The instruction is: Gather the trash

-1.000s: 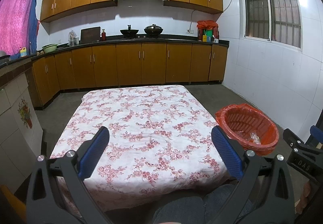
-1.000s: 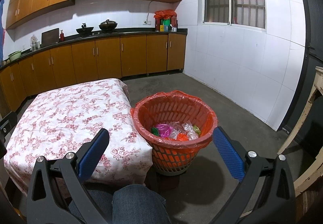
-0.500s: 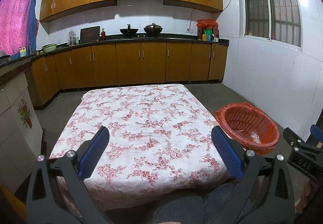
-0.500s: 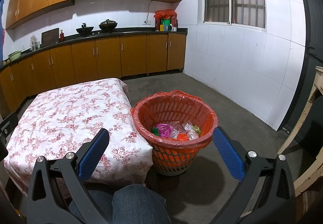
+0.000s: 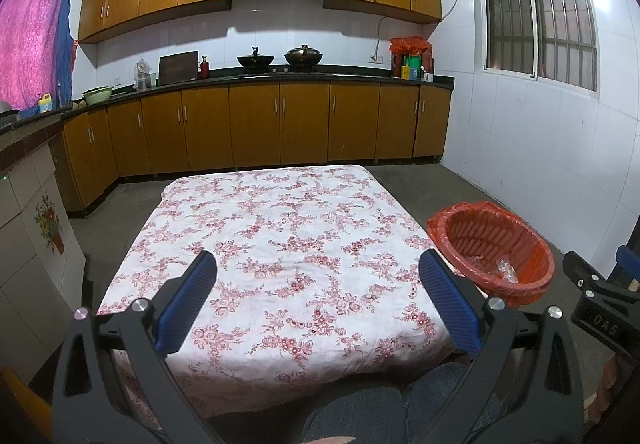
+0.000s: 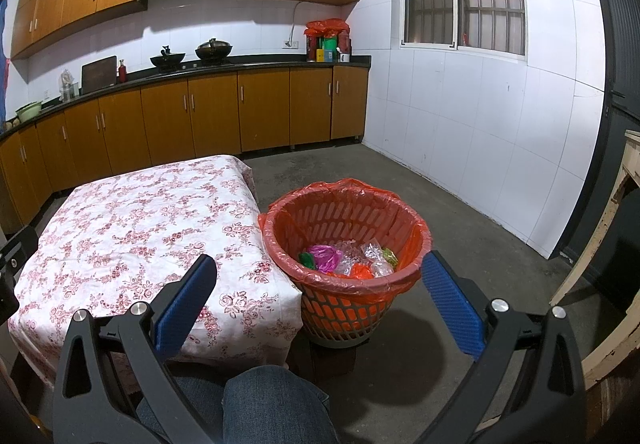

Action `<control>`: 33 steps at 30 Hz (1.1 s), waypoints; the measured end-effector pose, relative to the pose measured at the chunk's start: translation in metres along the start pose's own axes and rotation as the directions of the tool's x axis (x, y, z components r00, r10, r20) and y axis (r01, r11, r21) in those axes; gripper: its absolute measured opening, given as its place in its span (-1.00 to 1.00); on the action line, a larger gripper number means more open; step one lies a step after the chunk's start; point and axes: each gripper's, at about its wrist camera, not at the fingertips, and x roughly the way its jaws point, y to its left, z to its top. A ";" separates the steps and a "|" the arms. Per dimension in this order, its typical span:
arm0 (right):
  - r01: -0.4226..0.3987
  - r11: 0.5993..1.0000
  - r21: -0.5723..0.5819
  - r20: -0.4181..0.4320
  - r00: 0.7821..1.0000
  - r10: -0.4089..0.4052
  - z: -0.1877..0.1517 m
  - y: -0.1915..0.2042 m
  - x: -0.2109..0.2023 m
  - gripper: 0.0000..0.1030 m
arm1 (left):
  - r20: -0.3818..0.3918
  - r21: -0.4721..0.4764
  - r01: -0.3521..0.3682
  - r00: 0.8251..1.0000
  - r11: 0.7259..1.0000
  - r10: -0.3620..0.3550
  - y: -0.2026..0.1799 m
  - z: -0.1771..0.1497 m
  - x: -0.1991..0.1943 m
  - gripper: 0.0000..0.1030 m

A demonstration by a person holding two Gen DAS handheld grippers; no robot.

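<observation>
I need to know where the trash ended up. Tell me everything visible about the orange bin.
The orange slatted plastic basket stands upright on the floor against the corner of the floral-clothed table. A thin orange bag lines it, folded over the rim. Crumpled wrappers, clear, magenta, green and orange, lie at the bottom. Neither gripper touches it.

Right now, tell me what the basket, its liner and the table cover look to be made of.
Basket: seemingly rigid moulded plastic, orange, with slotted walls.
Liner: thin, glossy red-orange plastic film, wrinkled and folded over the rim.
Table cover: apparently woven cloth, matte white with a red flower print, draping softly over the edges.
</observation>
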 end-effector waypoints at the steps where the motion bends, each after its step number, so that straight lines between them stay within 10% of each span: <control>1: 0.000 1.000 0.000 0.000 1.000 0.000 0.000 0.000 0.000 0.97 | -0.001 -0.001 0.000 1.000 1.000 0.000 0.000 -0.001 0.000 0.92; 33: -0.001 1.000 0.003 0.000 1.000 0.000 0.000 -0.002 0.000 0.97 | -0.005 0.003 0.000 1.000 1.000 0.000 0.001 -0.001 0.003 0.92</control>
